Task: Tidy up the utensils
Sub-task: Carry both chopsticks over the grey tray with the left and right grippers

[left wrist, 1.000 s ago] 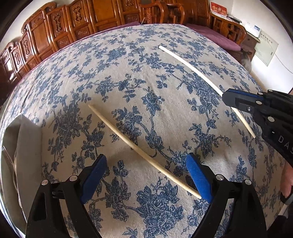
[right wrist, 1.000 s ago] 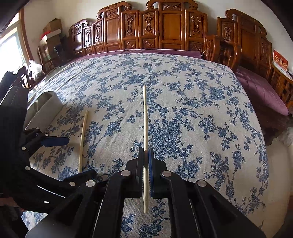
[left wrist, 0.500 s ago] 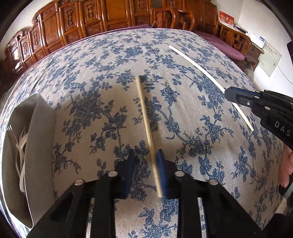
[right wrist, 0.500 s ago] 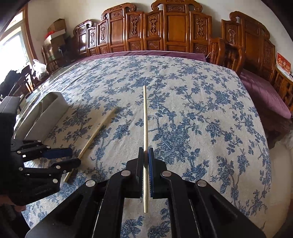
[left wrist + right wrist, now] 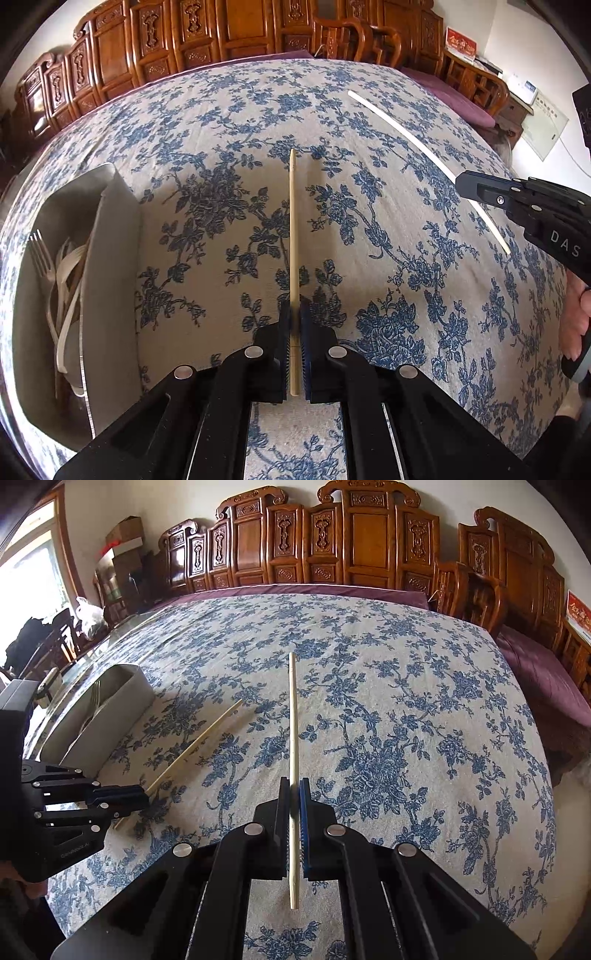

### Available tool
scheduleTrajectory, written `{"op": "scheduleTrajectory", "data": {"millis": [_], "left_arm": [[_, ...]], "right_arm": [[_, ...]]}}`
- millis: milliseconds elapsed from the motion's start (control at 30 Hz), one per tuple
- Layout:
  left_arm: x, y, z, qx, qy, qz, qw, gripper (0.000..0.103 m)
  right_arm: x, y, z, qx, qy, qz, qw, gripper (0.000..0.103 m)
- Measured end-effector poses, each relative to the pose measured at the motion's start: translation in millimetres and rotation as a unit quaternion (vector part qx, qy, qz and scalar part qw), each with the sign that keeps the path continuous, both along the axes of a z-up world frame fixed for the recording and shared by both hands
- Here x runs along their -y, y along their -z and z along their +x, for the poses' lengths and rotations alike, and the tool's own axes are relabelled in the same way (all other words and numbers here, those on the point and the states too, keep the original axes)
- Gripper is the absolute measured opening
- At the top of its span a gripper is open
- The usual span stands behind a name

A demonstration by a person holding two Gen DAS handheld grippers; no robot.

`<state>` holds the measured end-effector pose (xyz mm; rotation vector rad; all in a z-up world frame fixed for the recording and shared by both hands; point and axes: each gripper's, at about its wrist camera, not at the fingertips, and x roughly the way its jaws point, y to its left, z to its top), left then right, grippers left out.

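Left claw has just closed on the near chopstick, swinging it in line with the fingers, over the table. Right claw pinches the other chopstick. Risk: thin sticks pivoting in the pads, missing the grey utensil holder.

Home living room, carved wooden chairs, floral tablecloth
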<state>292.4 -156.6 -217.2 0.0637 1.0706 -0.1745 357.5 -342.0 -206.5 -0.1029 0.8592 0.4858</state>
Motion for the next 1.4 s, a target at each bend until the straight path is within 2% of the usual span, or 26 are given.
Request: {"op": "scheduleTrajectory", "data": {"millis": [333,833,1400], "left_arm": [[-28,-33,-14,0.032,-0.009,-0.011,0.9994,0.004],[-78,-56,-35,0.046,-0.035,-0.016,0.9982,0.004],[-133,-68,-53,0.054,-0.058,-0.020,0.9966,0.004]], "right_arm": [[-26,-9,-13,0.013,-0.035,0.003,0.999,0.006],[-81,7,-36,-0.012,-0.098,-0.011,0.995,0.006],[-109,16,-48,-0.024,-0.091,-0.020,0.995,0.006]]}}
